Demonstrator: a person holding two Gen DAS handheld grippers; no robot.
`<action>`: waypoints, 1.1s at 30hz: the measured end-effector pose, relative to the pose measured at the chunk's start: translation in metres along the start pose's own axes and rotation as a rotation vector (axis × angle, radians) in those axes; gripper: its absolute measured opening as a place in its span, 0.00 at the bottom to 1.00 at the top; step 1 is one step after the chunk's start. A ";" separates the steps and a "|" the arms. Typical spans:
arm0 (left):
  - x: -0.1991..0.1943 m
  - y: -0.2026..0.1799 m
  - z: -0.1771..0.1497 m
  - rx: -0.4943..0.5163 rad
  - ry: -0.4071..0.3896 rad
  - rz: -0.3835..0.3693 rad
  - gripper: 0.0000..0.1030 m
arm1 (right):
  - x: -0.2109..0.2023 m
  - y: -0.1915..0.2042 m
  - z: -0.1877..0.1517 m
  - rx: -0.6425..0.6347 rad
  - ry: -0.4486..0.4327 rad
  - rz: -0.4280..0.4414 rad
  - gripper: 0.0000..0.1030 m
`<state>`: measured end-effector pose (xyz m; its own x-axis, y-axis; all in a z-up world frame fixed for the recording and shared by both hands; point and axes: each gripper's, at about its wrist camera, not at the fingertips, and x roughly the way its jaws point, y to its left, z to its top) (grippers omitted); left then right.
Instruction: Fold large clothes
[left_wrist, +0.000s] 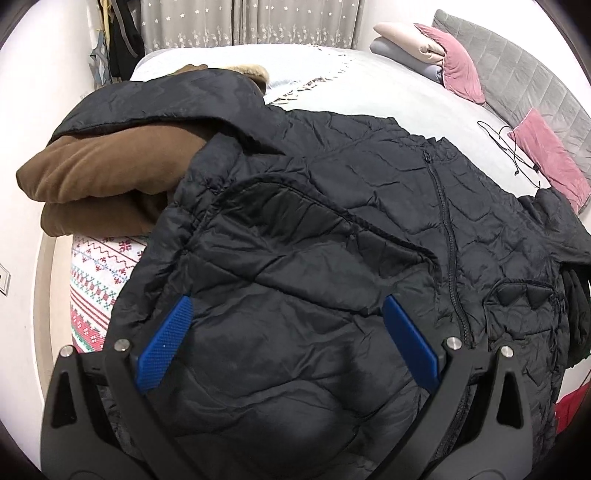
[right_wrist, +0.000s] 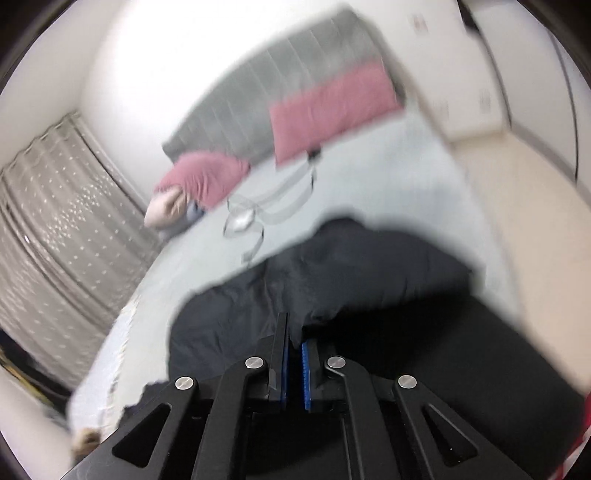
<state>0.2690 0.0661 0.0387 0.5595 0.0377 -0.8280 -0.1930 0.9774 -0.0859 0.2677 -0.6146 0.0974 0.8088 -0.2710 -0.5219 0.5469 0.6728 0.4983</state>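
At nine o'clock in my left view a folded brown garment (left_wrist: 99, 184) lies on the patterned bedding (left_wrist: 99, 288), its right end tucked under the black quilted jacket (left_wrist: 332, 221). The jacket spreads zipper-up across the bed (left_wrist: 388, 88), filling the centre. My left gripper (left_wrist: 288, 306) hovers above it, blue pads spread wide, holding nothing. At two o'clock lean pink pillows (left_wrist: 461, 62). My right gripper (right_wrist: 294, 332) is clamped on a fold of the jacket; that view is blurred.

Black jacket (left_wrist: 332, 206) between parted jaws.
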 end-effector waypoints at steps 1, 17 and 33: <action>0.000 0.000 0.000 0.002 0.001 0.000 0.99 | 0.001 0.001 0.000 -0.003 0.000 -0.010 0.04; -0.007 0.012 0.008 -0.063 0.004 -0.037 0.99 | -0.002 0.029 -0.009 -0.083 -0.008 0.032 0.04; -0.005 0.041 0.029 -0.203 0.020 -0.119 0.99 | -0.024 0.250 -0.074 -0.517 -0.097 0.226 0.05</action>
<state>0.2816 0.1115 0.0552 0.5724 -0.0811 -0.8160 -0.2861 0.9128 -0.2915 0.3690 -0.3892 0.1837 0.9229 -0.1262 -0.3638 0.2005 0.9641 0.1741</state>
